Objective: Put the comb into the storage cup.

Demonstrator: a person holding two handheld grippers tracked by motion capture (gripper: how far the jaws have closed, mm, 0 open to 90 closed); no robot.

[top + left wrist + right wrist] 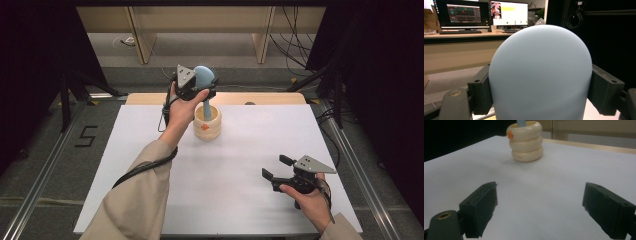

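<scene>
White table (240,165), floor mark "5" (86,136), left claw (540,90) gripping blue spatula (540,75)

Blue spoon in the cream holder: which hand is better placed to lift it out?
Left. The left tongs are clamped on the blue spoon by its rounded head, its handle standing in the cream ringed holder. The right tongs hang open over the white table, well short of the holder.

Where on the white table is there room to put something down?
Lots of room: the white table is bare along its left side, and between the cream ring holder and the right tool. It is crowded only at the far middle, where the left tool grips the blue spoon-like thing standing in the holder.
</scene>
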